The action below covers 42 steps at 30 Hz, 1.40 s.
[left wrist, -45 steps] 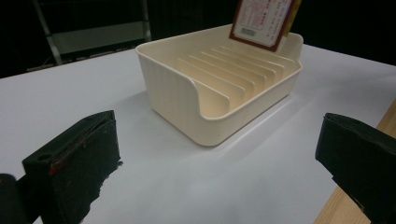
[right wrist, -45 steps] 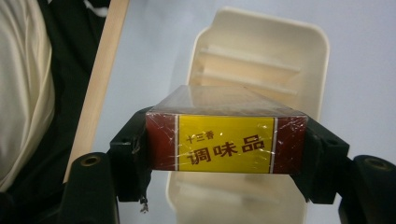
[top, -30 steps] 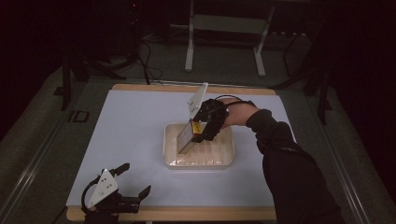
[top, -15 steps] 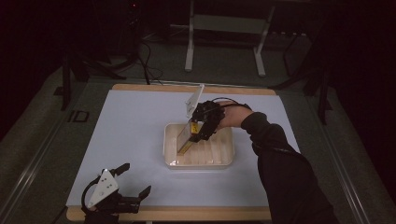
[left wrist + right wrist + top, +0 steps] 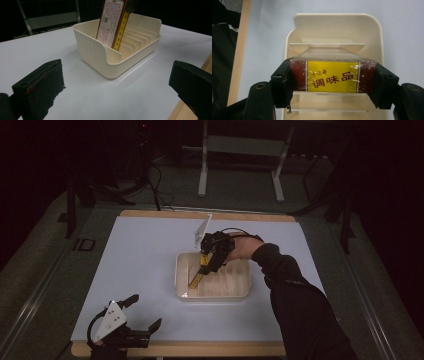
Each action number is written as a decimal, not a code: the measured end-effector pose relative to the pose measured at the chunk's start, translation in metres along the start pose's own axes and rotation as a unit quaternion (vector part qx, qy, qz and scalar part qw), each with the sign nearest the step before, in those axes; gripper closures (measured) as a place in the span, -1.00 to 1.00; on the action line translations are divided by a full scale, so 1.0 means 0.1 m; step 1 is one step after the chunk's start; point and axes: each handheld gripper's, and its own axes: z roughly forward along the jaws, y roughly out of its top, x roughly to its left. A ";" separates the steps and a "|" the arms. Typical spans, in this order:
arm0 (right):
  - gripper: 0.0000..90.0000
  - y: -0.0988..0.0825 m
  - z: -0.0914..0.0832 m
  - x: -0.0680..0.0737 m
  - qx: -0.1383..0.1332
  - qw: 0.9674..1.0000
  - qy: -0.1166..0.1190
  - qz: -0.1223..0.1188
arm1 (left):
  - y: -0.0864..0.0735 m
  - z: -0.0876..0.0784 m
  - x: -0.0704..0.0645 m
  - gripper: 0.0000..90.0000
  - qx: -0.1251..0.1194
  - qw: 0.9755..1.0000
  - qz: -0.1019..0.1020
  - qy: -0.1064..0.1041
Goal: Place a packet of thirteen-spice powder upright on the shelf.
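A cream slotted rack (image 5: 235,285) (image 5: 130,53) (image 5: 337,27) sits on the white mat near the table's middle. My right gripper (image 5: 210,254) (image 5: 333,76) is shut on a flat red and yellow box (image 5: 199,271) (image 5: 112,22) (image 5: 332,76), held tilted with its lower end down in one of the rack's left slots. My left gripper (image 5: 132,317) (image 5: 117,92) rests at the table's front left edge with its jaws wide apart and nothing between them, well short of the rack.
The white mat (image 5: 145,255) covers a wooden table whose edge (image 5: 200,347) runs along the front. A metal stand (image 5: 240,150) is on the floor beyond the table. The person's dark sleeve (image 5: 300,315) reaches in from the lower right.
My right gripper has carried the box leftward and down, from above the rack's middle into a slot at its left end. The left gripper has stayed put.
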 end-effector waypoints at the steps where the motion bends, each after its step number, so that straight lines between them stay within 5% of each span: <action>1: -0.29 0.00 0.00 0.00 -0.001 1.000 0.000 0.002 | 0.00 0.00 0.00 -1.00 -0.001 1.000 0.000 -0.001; 26: -0.29 -0.06 0.35 -0.02 -0.078 0.997 0.001 0.002 | 0.01 -0.01 0.00 -1.00 -0.006 1.000 0.000 -0.002; 42: -0.40 -0.06 0.41 0.00 -0.072 0.997 0.000 0.010 | 0.02 -0.01 -0.01 -1.00 -0.008 1.000 0.005 -0.005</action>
